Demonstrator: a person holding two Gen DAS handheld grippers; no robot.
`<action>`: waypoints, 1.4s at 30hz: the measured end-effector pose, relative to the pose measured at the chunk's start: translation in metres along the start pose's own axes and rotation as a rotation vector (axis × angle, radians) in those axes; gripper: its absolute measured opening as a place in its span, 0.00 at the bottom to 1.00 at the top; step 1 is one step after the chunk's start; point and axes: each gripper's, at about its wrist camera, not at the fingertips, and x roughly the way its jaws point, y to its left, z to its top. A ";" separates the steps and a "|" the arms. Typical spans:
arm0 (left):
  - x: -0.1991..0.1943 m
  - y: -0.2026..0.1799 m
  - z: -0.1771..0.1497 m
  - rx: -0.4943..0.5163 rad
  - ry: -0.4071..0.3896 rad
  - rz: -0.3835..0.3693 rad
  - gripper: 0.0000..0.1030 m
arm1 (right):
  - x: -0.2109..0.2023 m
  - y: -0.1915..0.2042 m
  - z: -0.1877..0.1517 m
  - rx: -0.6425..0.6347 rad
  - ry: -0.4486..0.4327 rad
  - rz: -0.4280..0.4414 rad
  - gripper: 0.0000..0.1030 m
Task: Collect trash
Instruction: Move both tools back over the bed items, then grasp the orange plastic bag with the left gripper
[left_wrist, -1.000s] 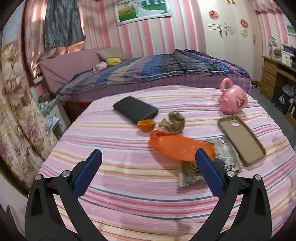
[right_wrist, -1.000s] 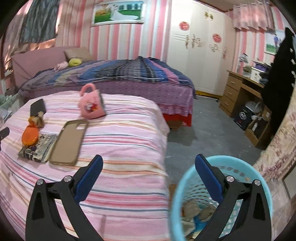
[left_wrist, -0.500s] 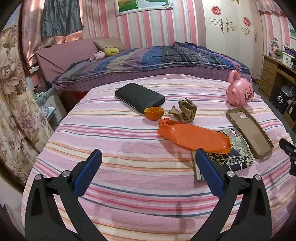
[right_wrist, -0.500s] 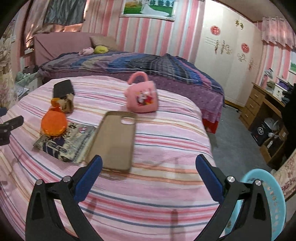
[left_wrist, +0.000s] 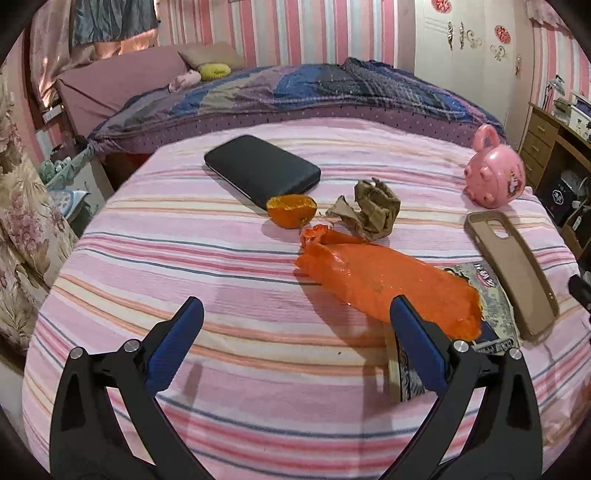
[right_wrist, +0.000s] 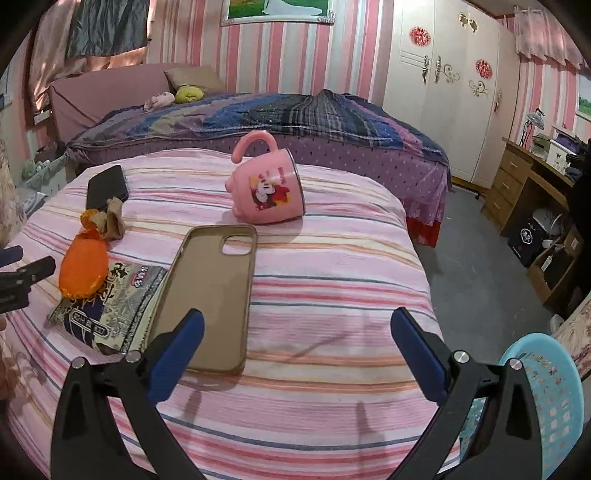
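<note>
On the pink striped bed lie an orange plastic bag (left_wrist: 388, 282), a half orange peel (left_wrist: 291, 211) and a crumpled brown paper (left_wrist: 369, 210). The bag (right_wrist: 83, 266) and paper (right_wrist: 112, 221) also show at the left in the right wrist view. My left gripper (left_wrist: 295, 332) is open and empty, hovering just short of the bag. My right gripper (right_wrist: 295, 339) is open and empty above the bed's near right part. A blue trash basket (right_wrist: 546, 398) holding some trash stands on the floor at the lower right.
A black phone (left_wrist: 262, 170), a tan phone case (right_wrist: 210, 295), a pink mug (right_wrist: 269, 192) on its side and a printed packet (right_wrist: 107, 306) lie on the bed. A second bed stands behind. A wooden desk (right_wrist: 532, 192) is at the right.
My left gripper has moved closer to the orange bag. My right gripper has swung left from the basket over the bed, with the basket now at the frame's edge.
</note>
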 end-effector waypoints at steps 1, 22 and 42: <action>0.004 -0.002 0.002 -0.002 0.010 -0.011 0.95 | 0.003 -0.002 0.000 0.004 0.001 0.004 0.96; 0.038 -0.028 0.013 0.020 0.074 -0.072 0.22 | 0.028 -0.020 -0.007 0.072 0.108 0.017 0.96; -0.038 0.027 0.019 0.024 -0.098 -0.012 0.03 | 0.017 0.003 -0.006 0.054 0.054 0.002 0.96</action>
